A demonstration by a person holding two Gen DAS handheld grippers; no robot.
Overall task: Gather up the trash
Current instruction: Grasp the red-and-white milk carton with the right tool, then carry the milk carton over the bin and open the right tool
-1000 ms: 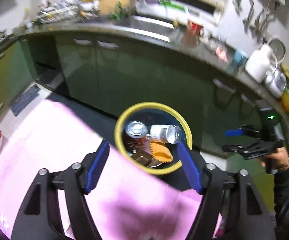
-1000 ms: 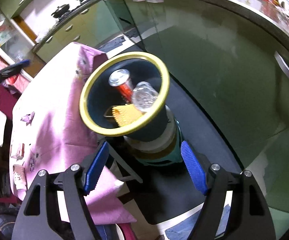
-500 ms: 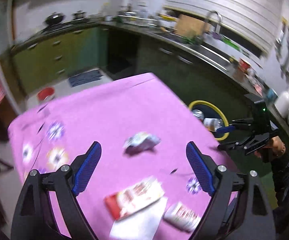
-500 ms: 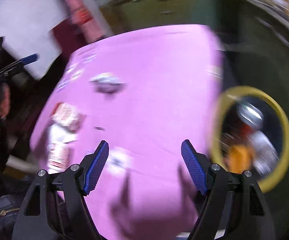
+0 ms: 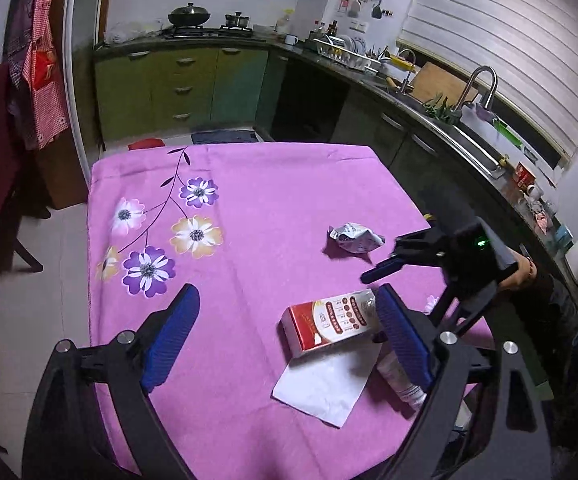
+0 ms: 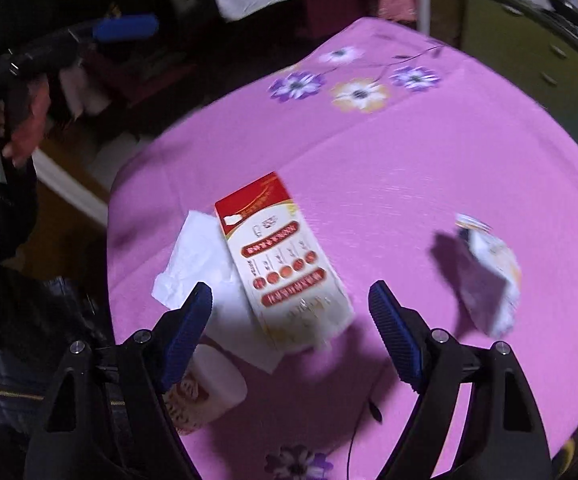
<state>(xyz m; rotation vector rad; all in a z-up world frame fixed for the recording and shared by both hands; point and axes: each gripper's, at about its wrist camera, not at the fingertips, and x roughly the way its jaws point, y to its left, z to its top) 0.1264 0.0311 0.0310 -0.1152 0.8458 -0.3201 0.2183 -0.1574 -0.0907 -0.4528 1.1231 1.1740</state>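
The red-and-white carton (image 6: 285, 264) lies flat on the pink tablecloth (image 6: 429, 168), half over a white napkin (image 6: 197, 264), its long axis running away from the right gripper (image 6: 289, 322), whose fingers are spread and empty; that gripper looks nearest. The left gripper (image 5: 289, 334) is spread too.

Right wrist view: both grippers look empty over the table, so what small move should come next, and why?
Probably lower the right gripper onto the red-and-white carton. It is open, and the carton lies flat on the white napkin right ahead of it, nearer than the crumpled wrapper.
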